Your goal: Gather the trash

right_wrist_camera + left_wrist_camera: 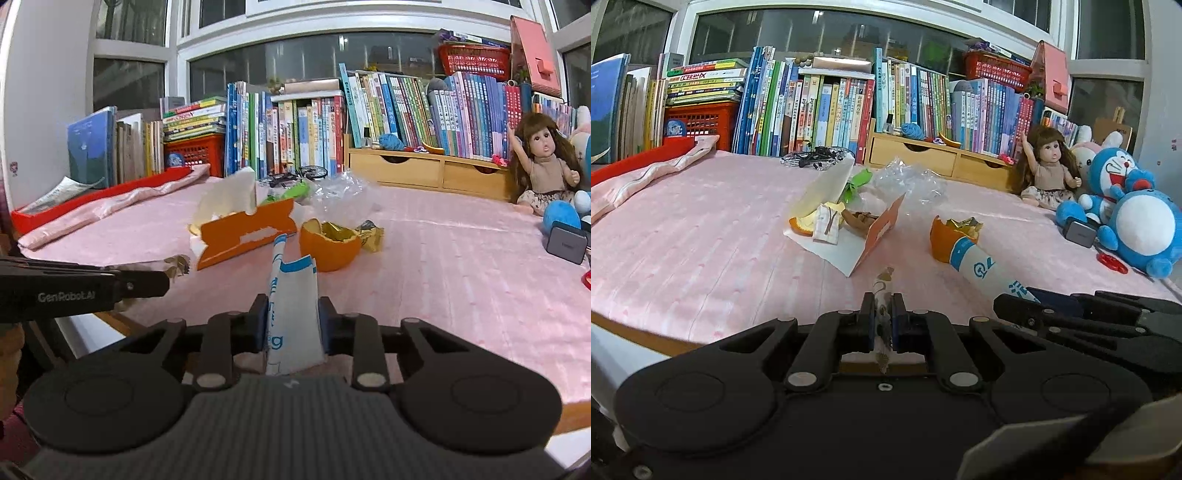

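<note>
A pink bedspread (701, 236) lies before shelves of books (295, 129). The left gripper (882, 317) pinches a thin wrapper (884, 284); the right gripper (291, 325) clasps a blue-and-white packet (291, 295). Only the left view shows the blue plush toy (1137, 221); more trash lies mid-bed, by the orange peel (328, 251).

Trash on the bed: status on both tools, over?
Left tool shut on small wrapper. Right tool pinching white-and-blue wrapper. Orange peel, torn orange box, clear plastic still on bed. Path clear.
</note>
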A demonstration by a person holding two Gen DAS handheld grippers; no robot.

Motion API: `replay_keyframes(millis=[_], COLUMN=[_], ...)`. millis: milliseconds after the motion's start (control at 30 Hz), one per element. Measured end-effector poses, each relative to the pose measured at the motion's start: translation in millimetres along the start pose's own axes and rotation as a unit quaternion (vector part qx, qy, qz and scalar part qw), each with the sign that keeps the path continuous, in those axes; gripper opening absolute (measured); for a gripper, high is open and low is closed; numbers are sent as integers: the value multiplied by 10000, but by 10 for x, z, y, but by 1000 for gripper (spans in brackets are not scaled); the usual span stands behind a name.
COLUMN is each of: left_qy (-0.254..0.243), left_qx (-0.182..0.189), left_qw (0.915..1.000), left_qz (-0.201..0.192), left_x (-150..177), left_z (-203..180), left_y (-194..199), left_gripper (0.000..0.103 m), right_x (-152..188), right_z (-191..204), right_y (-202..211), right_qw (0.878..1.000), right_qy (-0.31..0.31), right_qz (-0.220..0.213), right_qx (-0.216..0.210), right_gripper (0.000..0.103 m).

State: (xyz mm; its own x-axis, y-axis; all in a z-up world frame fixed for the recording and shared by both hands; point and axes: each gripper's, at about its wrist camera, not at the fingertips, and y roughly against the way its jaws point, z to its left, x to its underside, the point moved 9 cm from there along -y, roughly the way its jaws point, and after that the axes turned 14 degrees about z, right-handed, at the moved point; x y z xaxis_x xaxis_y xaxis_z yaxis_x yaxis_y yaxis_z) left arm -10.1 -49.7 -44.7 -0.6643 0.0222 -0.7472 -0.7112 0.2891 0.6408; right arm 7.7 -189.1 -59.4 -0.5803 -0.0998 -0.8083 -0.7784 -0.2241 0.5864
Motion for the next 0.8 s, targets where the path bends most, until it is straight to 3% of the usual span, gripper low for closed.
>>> replay_keyframes(millis=[133, 433, 700, 800], left_qy=[67, -80, 100, 92], left_qx=[69, 249, 213, 105], left_qw=[9999, 9970, 9873, 9830], left_qz=[70, 724, 1571, 1830], left_x=[126, 679, 1180, 1294], left_z=[12, -64, -43, -20], left_y=[146, 321, 42, -105], left_gripper=[8, 8, 8, 8], right_x=[170, 642, 1097, 1274], right_z=[68, 278, 310, 262], right_y=[174, 437, 203, 16], right_qw=[9995, 9965, 9875, 9786], right_qy=[-148, -278, -590, -874], right_qz=[105, 607, 1376, 1789], right_qx=[-243, -494, -500, -516], right_gripper=[33, 34, 34, 34])
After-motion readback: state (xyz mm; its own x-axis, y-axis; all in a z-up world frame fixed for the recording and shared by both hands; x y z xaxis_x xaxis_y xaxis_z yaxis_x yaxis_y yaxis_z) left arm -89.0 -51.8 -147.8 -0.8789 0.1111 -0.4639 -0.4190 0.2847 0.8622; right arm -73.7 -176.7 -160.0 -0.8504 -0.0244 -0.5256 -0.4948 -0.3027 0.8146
